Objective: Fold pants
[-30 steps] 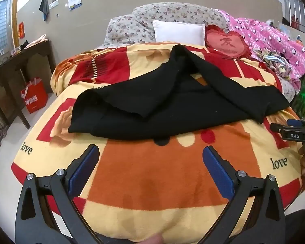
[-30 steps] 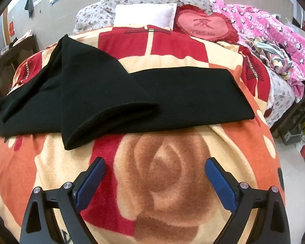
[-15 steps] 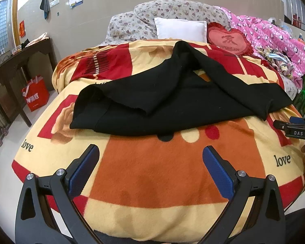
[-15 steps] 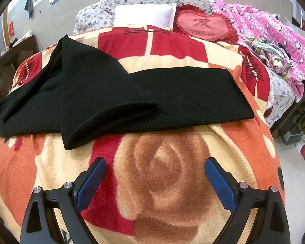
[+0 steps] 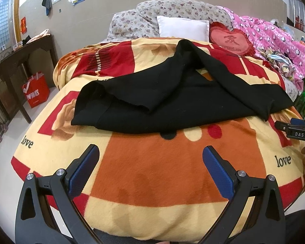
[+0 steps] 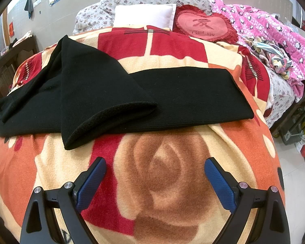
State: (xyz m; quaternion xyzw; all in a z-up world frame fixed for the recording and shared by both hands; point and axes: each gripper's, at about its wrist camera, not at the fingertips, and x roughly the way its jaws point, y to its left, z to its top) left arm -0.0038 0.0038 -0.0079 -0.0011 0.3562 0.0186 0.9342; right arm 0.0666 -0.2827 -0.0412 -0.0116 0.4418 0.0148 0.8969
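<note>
Pants point(image 5: 172, 101), one black pair, lie across the middle of a bed on a patterned blanket point(image 5: 152, 172), spanning from 9 o'clock to 3 o'clock in both wrist views. Judged from the present lay of the cloth, the task is partly advanced: one leg has been brought over at an angle, its cuff point(image 6: 109, 126) resting on top of the other leg near 8 o'clock in the right wrist view, while the lower leg runs flat out to its end point(image 6: 240, 93) at 3 o'clock. The legs are not yet aligned edge to edge, and the waist end point(image 5: 85, 105) at 9 o'clock in the left wrist view is rumpled; squaring the legs and folding the length down appear to remain. Left tool point(image 5: 150, 168) stands at 6 o'clock of its view, above bare blanket and apart from the pants, its jaws spread wide with nothing between them. Right tool point(image 6: 155, 181) likewise stands at 6 o'clock of its view, jaws spread wide and empty, just short of the overlapping cuff. Count: two tools, each with two blue pads point(image 6: 91, 185); one pair of pants; one blanket. At the head of the bed, toward 12 o'clock: one white pillow point(image 6: 144, 16), one heart cushion point(image 6: 203, 26), one floral pillow behind. A pink quilt point(image 5: 274, 38) lies at 2 o'clock, and a red bag point(image 5: 35, 91) on the floor at 9 o'clock.
</note>
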